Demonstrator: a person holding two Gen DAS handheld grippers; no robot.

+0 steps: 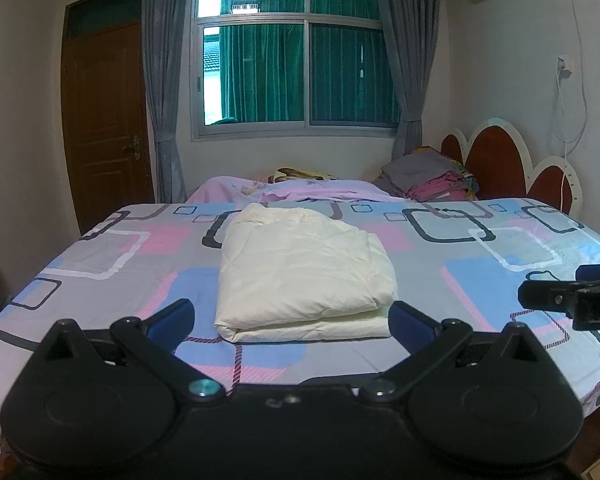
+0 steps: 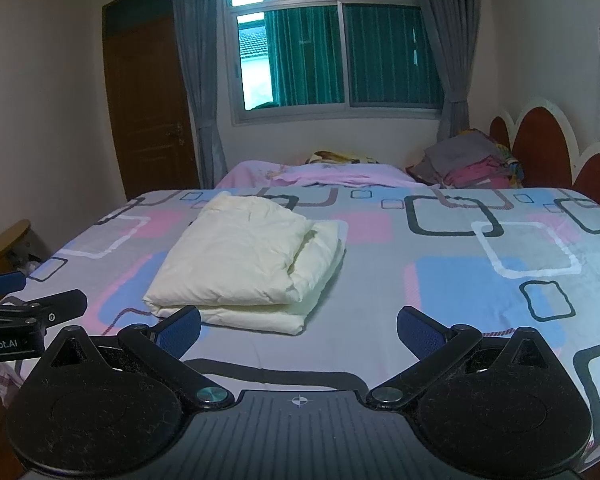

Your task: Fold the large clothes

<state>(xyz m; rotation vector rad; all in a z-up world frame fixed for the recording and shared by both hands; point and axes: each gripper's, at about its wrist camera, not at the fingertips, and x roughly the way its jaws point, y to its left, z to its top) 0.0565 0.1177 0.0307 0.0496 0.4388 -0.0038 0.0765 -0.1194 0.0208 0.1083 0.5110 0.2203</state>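
Observation:
A cream garment (image 1: 304,272) lies folded into a thick rectangle on the patterned bed sheet (image 1: 480,280). It also shows in the right wrist view (image 2: 248,260), left of centre. My left gripper (image 1: 292,326) is open and empty, its blue pads just short of the garment's near edge. My right gripper (image 2: 300,330) is open and empty, its left pad close to the garment's near right corner. The right gripper shows at the right edge of the left wrist view (image 1: 572,300); the left gripper shows at the left edge of the right wrist view (image 2: 28,312).
A pile of folded clothes (image 1: 432,178) sits at the far right by the red and white headboard (image 1: 500,160). A pink quilt (image 1: 300,190) lies behind the sheet. A window (image 1: 296,52) and a wooden door (image 1: 108,120) are beyond the bed.

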